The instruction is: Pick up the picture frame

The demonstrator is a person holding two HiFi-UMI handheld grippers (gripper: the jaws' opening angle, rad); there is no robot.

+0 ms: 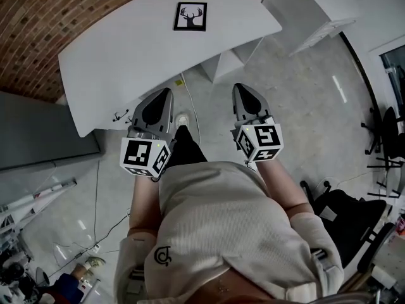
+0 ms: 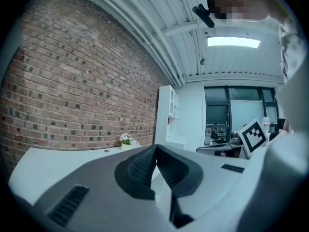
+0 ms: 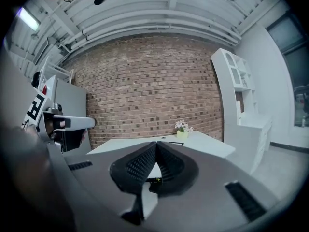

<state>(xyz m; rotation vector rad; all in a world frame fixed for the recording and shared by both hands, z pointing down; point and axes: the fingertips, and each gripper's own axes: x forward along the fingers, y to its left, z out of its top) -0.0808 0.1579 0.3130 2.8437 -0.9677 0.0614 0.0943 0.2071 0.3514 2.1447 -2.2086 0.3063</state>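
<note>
Approach stage. Left gripper [image 1: 166,92] and right gripper [image 1: 240,87]: jaws closed, empty, short of the tabletop [image 1: 120,65]. Picture frame [image 1: 190,16] lies flat; recommend opening jaws before reaching and gripping one edge.

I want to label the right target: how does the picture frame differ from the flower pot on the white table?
The picture frame lies flat, while the flower pot stands upright. The frame is black with a deer head on white; the pot is pale and holds small flowers. The frame lies nearer to the person; the pot sits at the table's far edge. Both rest on the white table.
</note>
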